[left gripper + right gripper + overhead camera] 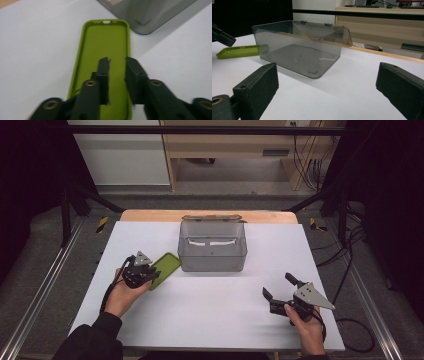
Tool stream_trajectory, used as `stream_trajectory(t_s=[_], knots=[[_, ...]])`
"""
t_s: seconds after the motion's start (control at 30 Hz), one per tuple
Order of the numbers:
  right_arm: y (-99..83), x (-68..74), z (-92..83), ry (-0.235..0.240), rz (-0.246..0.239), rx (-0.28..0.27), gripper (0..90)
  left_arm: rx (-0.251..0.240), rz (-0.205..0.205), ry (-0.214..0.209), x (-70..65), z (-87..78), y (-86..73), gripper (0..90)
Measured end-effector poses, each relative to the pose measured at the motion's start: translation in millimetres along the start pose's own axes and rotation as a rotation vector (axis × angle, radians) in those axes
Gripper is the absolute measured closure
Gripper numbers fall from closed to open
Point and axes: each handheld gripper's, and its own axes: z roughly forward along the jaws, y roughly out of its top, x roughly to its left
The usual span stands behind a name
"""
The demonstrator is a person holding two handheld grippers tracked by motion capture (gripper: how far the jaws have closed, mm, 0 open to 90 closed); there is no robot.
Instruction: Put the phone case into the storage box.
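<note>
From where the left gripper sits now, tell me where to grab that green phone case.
Take the green phone case by its raised long wall on the box side, coming from above at the near end. It lies flat with its hollow side up, so one jaw of the left gripper can drop inside, the other outside.

On the white tabletop (210,305), the left gripper (150,274) is held in the person's left hand (121,292), its jaws reaching over the near end of a green phone case (166,268) that lies flat. Just beyond those jaws, past the case's far end, stands a smoky transparent box (212,246), its lid tipped back. The right gripper (278,286) hangs in the right hand (306,324), well apart from the box; its jaws stand spread wide, with bare tabletop between them.
</note>
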Motion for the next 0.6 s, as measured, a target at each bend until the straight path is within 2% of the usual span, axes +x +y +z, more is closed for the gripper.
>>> stream_trajectory(t_s=[0.13, 0.27, 0.33, 0.47, 0.6], knots=[[0.3, 0.3, -0.8, 0.002, 0.001, -0.005, 4.5, 0.018, -0.013, 0.005, -0.1, 0.1, -2.3, 88.8], [-0.3, 0.3, 0.4, 0.002, -0.007, 0.005, 4.9, 0.051, -0.051, 0.002, 6.2, 5.8, -8.0, 90.0], [-0.2, 0.2, 0.5, 0.002, -0.005, 0.002, 4.9, 0.057, -0.053, -0.005, 6.7, 6.0, -9.2, 90.0], [-0.5, 0.0, 0.8, 0.006, -0.008, 0.006, 4.9, 0.11, -0.05, -0.023, 3.2, 8.9, -20.1, 90.0], [-0.7, 0.9, 1.1, 0.007, -0.012, 0.009, 5.0, 0.101, -0.066, -0.044, 1.1, 4.7, -27.1, 90.0]])
